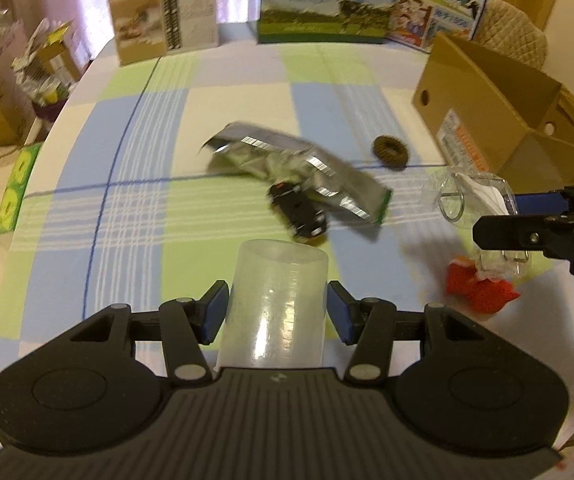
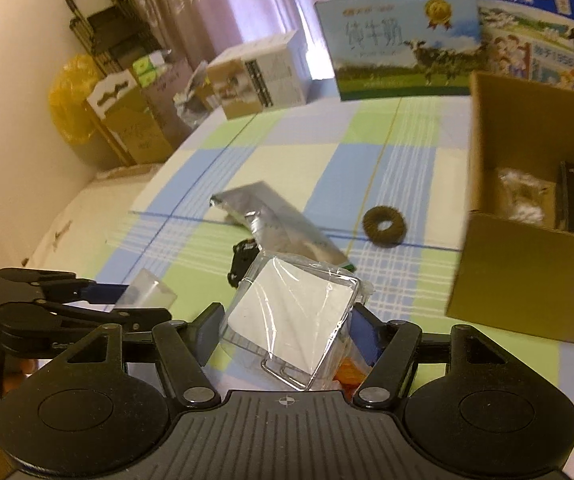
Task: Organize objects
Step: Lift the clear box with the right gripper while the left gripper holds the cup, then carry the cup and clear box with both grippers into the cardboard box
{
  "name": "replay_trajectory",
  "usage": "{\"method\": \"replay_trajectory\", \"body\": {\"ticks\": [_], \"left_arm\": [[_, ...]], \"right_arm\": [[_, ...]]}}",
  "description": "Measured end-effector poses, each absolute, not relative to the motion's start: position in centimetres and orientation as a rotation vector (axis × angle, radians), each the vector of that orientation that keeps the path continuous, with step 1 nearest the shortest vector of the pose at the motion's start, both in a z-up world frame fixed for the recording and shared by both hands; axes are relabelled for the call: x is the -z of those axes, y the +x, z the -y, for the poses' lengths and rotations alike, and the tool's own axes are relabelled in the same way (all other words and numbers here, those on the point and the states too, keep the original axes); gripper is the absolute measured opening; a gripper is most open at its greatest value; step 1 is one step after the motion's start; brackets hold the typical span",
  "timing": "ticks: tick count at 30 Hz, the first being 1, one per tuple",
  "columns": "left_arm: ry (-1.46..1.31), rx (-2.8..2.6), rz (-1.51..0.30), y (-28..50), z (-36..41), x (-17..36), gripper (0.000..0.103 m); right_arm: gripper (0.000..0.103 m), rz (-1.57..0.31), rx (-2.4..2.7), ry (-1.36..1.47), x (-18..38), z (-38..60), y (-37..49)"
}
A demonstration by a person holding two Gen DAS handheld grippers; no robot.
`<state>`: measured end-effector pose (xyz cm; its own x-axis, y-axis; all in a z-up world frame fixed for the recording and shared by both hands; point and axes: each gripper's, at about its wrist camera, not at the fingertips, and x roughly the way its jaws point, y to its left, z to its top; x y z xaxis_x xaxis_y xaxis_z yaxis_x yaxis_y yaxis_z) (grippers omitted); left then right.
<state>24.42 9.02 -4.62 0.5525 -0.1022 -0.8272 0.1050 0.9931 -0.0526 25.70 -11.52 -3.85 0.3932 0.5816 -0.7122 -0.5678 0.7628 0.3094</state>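
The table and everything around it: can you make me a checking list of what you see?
Surface: checked tablecloth in blue, green and white.
Job's things: cloudy plastic cup; clear plastic packet; open cardboard box with items already inside.
Clutter: silver foil wrapper, black toy car, brown ring, red wrapper.
Grippers: left gripper closed on the cup; right gripper closed on the packet.
Cables: nothing seen.
Surroundings: milk cartons at the far edge, pink curtains, stacked boxes beside the table.
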Motion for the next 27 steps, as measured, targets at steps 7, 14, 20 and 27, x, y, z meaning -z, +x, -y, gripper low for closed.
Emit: {"method": "replay_trajectory", "body": {"ticks": [7,14,20,27], "left_arm": [[0.030,0.181,-0.938,25.0,-5.5,2.9,0.049],[0.060,0.249,-0.900,25.5,-1.1,1.3,0.049],[0.078,0.315,-0.863,26.4,3.2,-0.1,0.049],[0.101,0.380,-0.814,28.2,8.5,-1.6,0.049]], "right_arm": [[0.064,-0.872,-0.681,0.068,2.1,15.8,25.2],[0.064,-0.838,-0.621,0.107,0.5,20.8,25.0],[0.064,-0.803,-0.564,0.133,-1.0,25.3,25.0],[0.064,-0.752,-0.505,0.144,-3.0,30.4,26.1]]}}
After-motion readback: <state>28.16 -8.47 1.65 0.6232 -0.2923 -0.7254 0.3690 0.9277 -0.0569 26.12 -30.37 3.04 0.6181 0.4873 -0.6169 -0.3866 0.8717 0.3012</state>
